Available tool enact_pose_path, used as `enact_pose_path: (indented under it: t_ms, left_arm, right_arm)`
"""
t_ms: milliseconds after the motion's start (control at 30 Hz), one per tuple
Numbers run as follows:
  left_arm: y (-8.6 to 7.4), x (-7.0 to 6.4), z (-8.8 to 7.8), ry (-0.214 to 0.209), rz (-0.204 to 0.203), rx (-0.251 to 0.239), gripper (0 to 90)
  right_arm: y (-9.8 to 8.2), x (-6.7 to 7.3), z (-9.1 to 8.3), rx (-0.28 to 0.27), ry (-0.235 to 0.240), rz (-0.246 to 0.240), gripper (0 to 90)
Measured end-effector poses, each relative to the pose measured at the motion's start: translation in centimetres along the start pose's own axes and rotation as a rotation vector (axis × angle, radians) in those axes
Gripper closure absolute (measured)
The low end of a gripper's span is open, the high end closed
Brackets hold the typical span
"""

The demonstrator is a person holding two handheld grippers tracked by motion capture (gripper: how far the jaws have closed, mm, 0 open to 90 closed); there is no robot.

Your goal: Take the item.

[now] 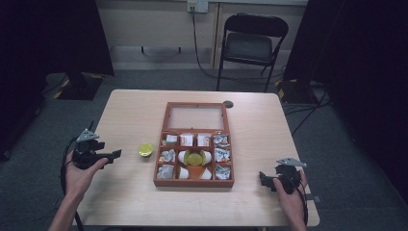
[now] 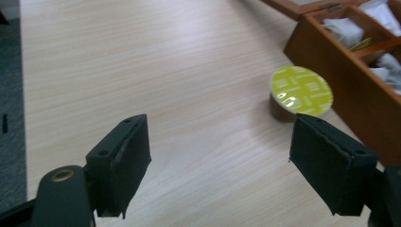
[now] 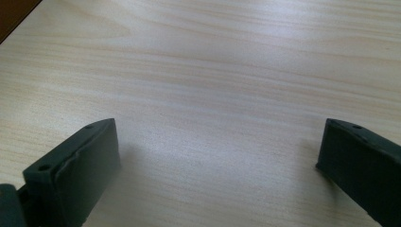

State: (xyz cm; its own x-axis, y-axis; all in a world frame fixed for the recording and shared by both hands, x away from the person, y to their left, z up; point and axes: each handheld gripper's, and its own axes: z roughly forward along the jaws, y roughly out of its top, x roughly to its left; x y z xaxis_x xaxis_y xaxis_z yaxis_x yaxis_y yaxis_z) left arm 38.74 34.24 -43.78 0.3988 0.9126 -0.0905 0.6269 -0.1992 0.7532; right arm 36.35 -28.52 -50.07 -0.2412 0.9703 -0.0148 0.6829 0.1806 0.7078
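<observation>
A coffee capsule with a yellow-green foil lid (image 1: 146, 149) (image 2: 300, 91) stands on the light wooden table (image 1: 130, 115), just left of a brown wooden compartment box (image 1: 194, 182) (image 2: 326, 52). The box holds white sachets, white capsules and one yellow-lidded capsule (image 1: 194, 158) in its middle. My left gripper (image 1: 115, 155) (image 2: 220, 165) hovers over the table's left side, pointing toward the loose capsule, with its jaws apart and nothing between them. At the front right, my right gripper (image 1: 262, 179) (image 3: 217, 170) is held low over bare table, jaws wide and empty.
The box's glazed lid (image 1: 196, 117) lies open toward the far side. A small dark round grommet (image 1: 228, 104) sits behind it. A black folding chair (image 1: 250, 45) stands beyond the table, with dark curtains (image 1: 53, 33) on both sides.
</observation>
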Motion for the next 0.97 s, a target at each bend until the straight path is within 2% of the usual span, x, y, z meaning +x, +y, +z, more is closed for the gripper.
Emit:
enact_pose_path:
  t_ms: [100,133,200,233,333,367,400,433,500,533,567,600,633,667,700,733,800,900,967]
  left_arm:
    - [-0.7,0.5,0.1,0.011,-0.038,0.005,19.8]
    - [-1.2,0.8,0.2,0.009,-0.045,0.012,16.1]
    - [-1.3,0.9,0.4,0.023,-0.046,0.023,16.1]
    - [-1.7,0.9,0.8,0.056,-0.045,0.057,16.4]
    - [-1.9,0.9,1.3,0.05,-0.024,0.081,16.4]
    - [-2.2,0.8,1.8,0.062,-0.009,0.093,16.0]
    - [-2.2,0.8,1.8,0.062,-0.009,0.093,16.2]
    - [-2.7,0.8,2.5,0.089,0.0,0.112,16.7]
    - [-3.0,0.8,2.9,0.101,0.005,0.119,16.7]
    - [-3.4,0.7,3.6,0.096,0.014,0.157,16.8]
    - [-3.5,0.6,3.9,0.094,0.03,0.174,16.7]
    - [-3.6,0.5,4.0,0.085,0.027,0.162,14.6]
    - [-3.8,0.4,4.1,0.093,0.022,0.136,14.7]
    - [-3.8,0.4,4.1,0.093,0.022,0.136,15.2]
    - [-4.0,0.3,4.3,0.1,0.011,0.107,15.2]
    - [-4.2,0.1,4.4,0.109,0.002,0.088,12.6]
    - [-4.2,0.1,4.5,0.108,0.004,0.087,9.9]
    - [-4.6,-0.1,4.9,0.103,0.007,0.058,0.0]
    - [-4.6,-0.1,4.9,0.104,0.007,0.058,0.0]
  right_arm:
    - [0.0,0.0,0.0,0.0,0.0,0.0,0.0]
    - [0.0,0.0,0.0,0.0,-0.001,0.0,0.0]
    - [0.0,0.0,0.0,0.0,0.0,0.0,0.0]
    - [0.0,0.0,0.0,0.0,0.0,0.0,0.0]
    - [0.0,0.0,0.0,0.0,0.0,0.0,0.0]
    - [0.0,0.0,0.0,0.0,0.0,0.0,0.0]
    - [0.0,0.0,0.0,0.0,0.0,0.0,0.0]
    - [0.0,0.0,0.0,0.0,0.0,0.0,0.0]
    - [0.0,0.0,0.0,0.0,0.0,0.0,0.0]
    - [0.0,0.0,0.0,0.0,0.0,0.0,0.0]
    - [0.0,0.0,0.0,0.0,0.0,0.0,0.0]
    - [0.0,0.0,0.0,0.0,0.0,0.0,0.0]
    - [0.0,0.0,0.0,0.0,0.0,0.0,0.0]
    - [0.0,0.0,0.0,0.0,0.0,0.0,0.0]
    - [0.0,0.0,0.0,0.0,0.0,0.0,0.0]
    - [0.0,0.0,0.0,0.0,0.0,0.0,0.0]
    - [0.0,0.0,0.0,0.0,0.0,0.0,0.0]
    - [0.0,0.0,0.0,0.0,0.0,0.0,0.0]
    - [0.0,0.0,0.0,0.0,0.0,0.0,0.0]
